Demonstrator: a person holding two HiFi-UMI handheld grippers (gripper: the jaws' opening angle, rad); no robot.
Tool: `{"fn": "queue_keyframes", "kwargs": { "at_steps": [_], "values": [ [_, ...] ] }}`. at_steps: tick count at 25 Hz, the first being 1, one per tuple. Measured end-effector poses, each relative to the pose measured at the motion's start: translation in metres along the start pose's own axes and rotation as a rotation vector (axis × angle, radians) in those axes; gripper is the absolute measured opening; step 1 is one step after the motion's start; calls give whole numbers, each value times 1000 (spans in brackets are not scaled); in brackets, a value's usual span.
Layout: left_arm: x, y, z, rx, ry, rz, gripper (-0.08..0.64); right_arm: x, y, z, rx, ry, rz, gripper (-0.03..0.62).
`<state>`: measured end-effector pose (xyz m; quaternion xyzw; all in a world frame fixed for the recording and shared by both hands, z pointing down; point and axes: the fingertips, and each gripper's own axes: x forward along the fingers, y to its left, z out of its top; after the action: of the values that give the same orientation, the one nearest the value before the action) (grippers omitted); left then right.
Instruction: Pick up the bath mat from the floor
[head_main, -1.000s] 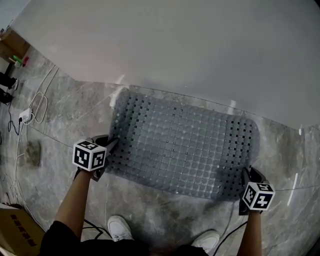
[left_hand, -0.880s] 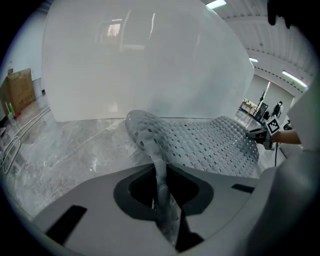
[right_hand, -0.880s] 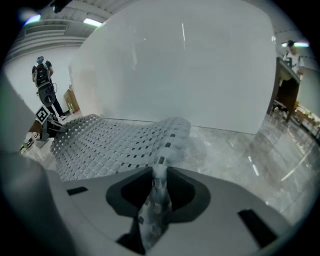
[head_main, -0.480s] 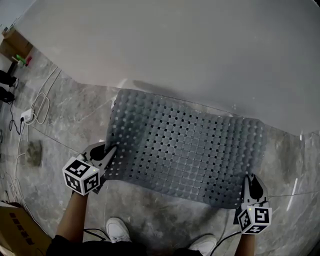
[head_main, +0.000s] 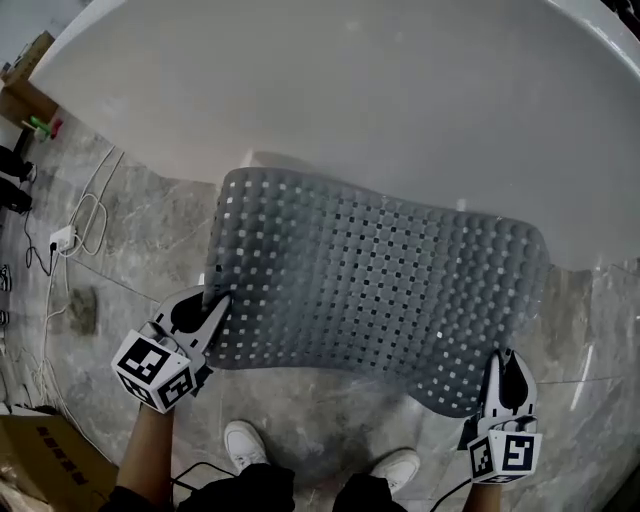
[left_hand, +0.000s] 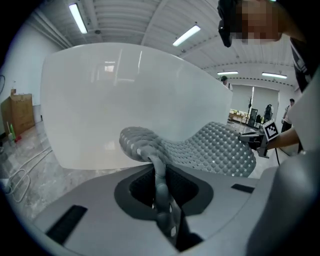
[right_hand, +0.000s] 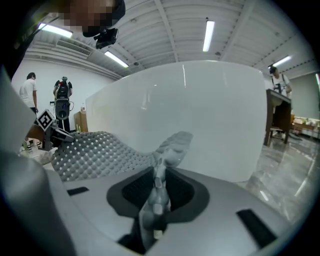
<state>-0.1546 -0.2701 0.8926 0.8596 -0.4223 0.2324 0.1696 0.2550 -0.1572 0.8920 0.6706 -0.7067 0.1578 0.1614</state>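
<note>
The bath mat, a grey rubber sheet studded with bumps and square holes, hangs spread between the two grippers, in front of the white bathtub and above the marble floor; its long axis runs from side to side across the person's body, from one gripper to the other; it sags a little in the middle, and its far long edge lies toward the tub wall.

The left gripper has the near left corner and the right gripper the near right corner, so each hand is as near the mat as the other; from either set of fingers the mat stretches away forward and inward, toward the opposite gripper.

In the left gripper view the fingers stand narrow, pinched on a fold of the mat's edge that runs straight up between the dark pads; in the right gripper view the fingers are likewise almost together, clamped on a crumpled corner of the mat that sticks up beyond them.

The mat looks to be clear of the floor along its near edge; whether the far edge has left the floor or brushes the tub I cannot tell. By my judgement the coming move turns on raising both corners evenly, so the floppy sheet stays level along its length and does not slip out of either pinch.
</note>
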Motion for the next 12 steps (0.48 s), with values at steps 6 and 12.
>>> {"fn": "queue_keyframes", "kwargs": {
  "at_steps": [6, 12],
  "values": [
    [-62, -41, 99, 23, -11, 8, 55, -63, -1, 108, -12, -16, -16, 92],
    [-145, -85, 227, -15, -72, -9, 48, -146, -3, 245, 3, -58, -9, 87]
  ]
}}
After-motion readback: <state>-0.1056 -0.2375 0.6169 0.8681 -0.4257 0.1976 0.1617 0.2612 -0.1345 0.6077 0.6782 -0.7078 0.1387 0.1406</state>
